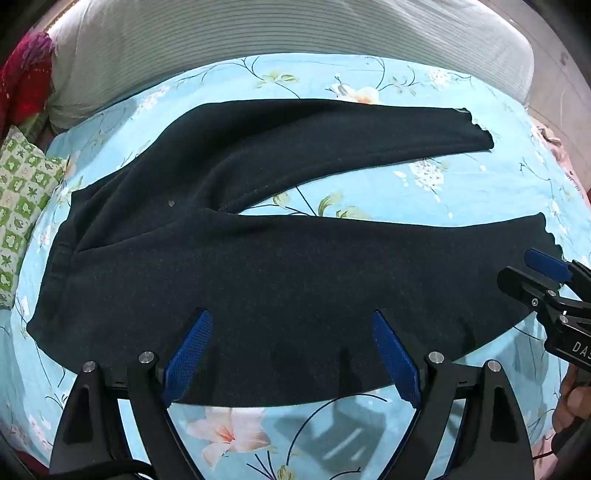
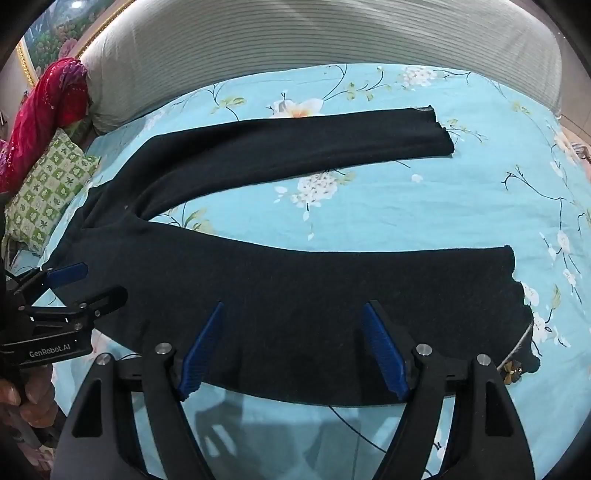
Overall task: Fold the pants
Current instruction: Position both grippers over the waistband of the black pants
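Dark navy pants [image 1: 258,258] lie flat on a blue floral bedsheet [image 1: 461,192], waistband to the left, both legs spread out to the right in a V. They also show in the right wrist view [image 2: 295,295]. My left gripper [image 1: 291,321] is open above the near edge of the near leg, close to the waist end. My right gripper [image 2: 291,314] is open above the near edge of the same leg, closer to the hem. Each gripper shows in the other's view, the right one [image 1: 532,273] and the left one [image 2: 96,282], both open.
A grey ribbed headboard cushion [image 1: 295,33] runs along the far side of the bed. A green patterned pillow [image 2: 48,192] and red cloth [image 2: 48,110] lie at the left. The bed edge drops away at the right.
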The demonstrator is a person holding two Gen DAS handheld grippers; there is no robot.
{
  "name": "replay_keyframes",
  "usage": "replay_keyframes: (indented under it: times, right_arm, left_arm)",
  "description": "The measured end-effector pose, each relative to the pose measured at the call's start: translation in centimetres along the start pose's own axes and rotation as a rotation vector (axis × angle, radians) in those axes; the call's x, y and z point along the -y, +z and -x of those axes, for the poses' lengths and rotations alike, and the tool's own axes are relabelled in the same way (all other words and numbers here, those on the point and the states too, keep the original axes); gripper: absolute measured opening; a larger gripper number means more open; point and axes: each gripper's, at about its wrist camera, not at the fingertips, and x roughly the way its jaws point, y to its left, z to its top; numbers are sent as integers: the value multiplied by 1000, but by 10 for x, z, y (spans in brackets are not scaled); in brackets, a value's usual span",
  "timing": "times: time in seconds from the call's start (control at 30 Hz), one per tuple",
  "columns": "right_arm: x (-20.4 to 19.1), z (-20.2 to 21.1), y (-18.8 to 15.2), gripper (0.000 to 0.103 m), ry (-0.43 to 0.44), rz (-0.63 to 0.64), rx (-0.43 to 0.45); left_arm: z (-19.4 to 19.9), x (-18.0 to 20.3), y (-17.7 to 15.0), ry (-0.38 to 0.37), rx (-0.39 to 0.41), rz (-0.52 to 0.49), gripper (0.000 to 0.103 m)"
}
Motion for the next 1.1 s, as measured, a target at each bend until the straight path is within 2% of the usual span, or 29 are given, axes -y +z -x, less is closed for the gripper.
replay_keyframes:
  times: [0.3,1.1]
  right_arm:
    - [-3,2,-1,77,14,-2,-17]
    - [-2,4,3,77,15,-4,9]
  left_arm:
    - [-3,-2,-3,-2,-3,2,88]
    - [-8,4,-2,-16,-6,-16,88]
